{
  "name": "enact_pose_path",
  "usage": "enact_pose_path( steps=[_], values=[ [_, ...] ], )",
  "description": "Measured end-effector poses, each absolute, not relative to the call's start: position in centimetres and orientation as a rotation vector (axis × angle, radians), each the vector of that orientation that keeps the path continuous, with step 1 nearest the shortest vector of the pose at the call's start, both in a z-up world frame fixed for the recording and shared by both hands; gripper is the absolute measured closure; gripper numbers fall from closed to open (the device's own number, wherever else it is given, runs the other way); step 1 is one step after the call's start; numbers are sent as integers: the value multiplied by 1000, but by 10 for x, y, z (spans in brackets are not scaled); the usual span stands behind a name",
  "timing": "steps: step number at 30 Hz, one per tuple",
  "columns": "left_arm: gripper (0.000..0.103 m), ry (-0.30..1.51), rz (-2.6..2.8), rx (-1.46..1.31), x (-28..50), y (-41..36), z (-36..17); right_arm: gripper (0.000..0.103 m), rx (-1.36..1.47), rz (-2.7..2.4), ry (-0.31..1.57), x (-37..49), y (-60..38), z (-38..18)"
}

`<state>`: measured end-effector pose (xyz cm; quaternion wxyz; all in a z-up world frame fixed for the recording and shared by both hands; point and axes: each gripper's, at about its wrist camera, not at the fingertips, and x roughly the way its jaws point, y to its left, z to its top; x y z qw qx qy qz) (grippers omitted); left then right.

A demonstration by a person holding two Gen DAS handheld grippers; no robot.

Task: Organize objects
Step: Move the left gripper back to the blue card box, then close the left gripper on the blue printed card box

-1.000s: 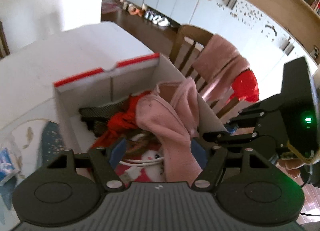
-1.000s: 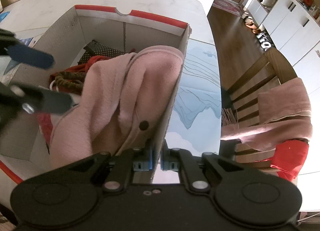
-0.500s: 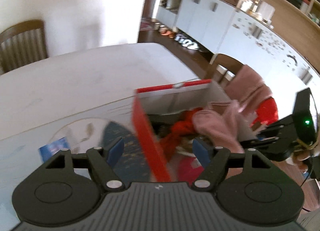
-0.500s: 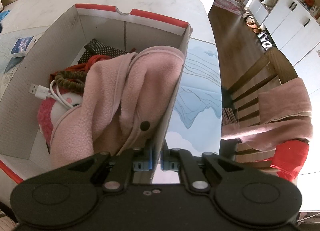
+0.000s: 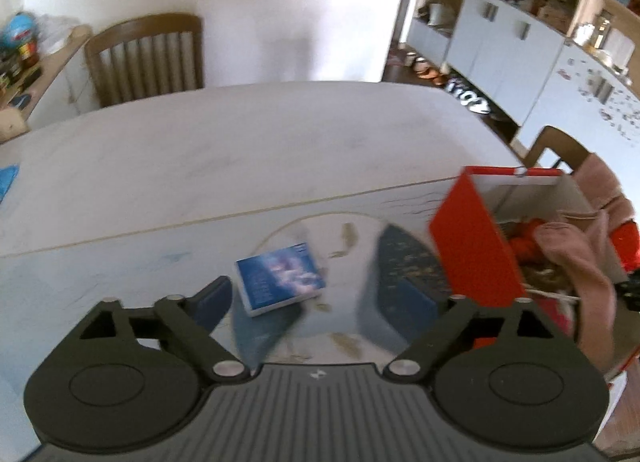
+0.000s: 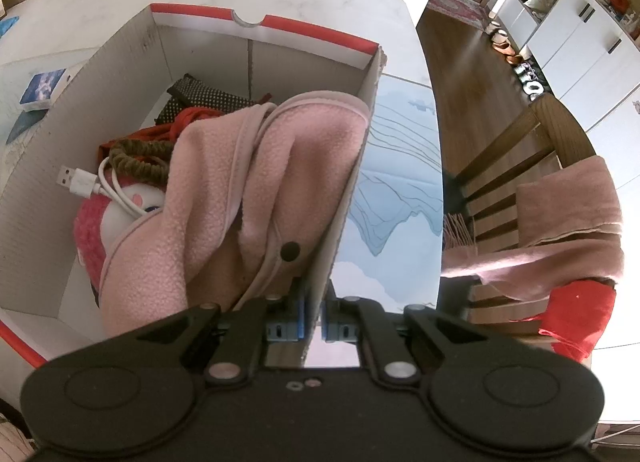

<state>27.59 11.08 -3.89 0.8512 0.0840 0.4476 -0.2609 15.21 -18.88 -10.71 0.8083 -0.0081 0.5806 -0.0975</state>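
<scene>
Left tool (image 5: 316, 298): its jaws stood spread wide with nothing between them; they had just been opening further. It had swung away from the box, where a second before it hung over the pink fleece, and now pointed down at the worktop (image 5: 240, 150) beside the box.

Right tool (image 6: 314, 314): jaws narrow, pinched on the near wall of the cardboard box (image 6: 344, 198), one pad inside and one outside. It had kept that grip unchanged through the last second, apparently steadying the box.

Box contents: the pink fleece (image 6: 248, 166) lay draped over the inside of the right wall; beside it sat a white USB cable (image 6: 84, 182), a brown braided band (image 6: 140, 160), a dark dotted cloth (image 6: 204, 96) and a pink plush item (image 6: 96, 230).

Next object: a small blue packet (image 5: 280, 278) lay flat on the worktop just left of the box, alone and untouched, ahead of the left tool and between the lines of its fingers.

Meaning for the task: the fleece looked delivered, since the left tool had left it in the box and come away empty. The blue packet seemed the likely next pick, and the wide jaws suited it.

Risk: the left view was blurred, so alignment over the packet could not be judged closely.
</scene>
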Motion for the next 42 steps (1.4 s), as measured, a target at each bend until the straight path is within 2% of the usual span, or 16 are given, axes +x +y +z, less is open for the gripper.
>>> enact_pose_path(
  steps=[1,19,35,38,40,42],
  values=[
    [0,953,-541,175,280,113,-44,97,-16,-210,1242,152,-189,-107],
    [0,1145,-386,241,344,54,-131,97,-1,-246,1257,154,-188,-107],
    [1,1181,-289,206,361,59,-156,97,-8,-256,1262,155,-186,-107],
    [3,1181,-295,213,360,57,-158,96,-8,-257,1262,155,-186,-107],
    [18,1180,-297,216,359,57,-159,96,-8,-256,1262,155,-186,-107],
    [22,1174,-296,223,359,57,-157,96,-9,-255,1262,155,-186,-107]
  ],
)
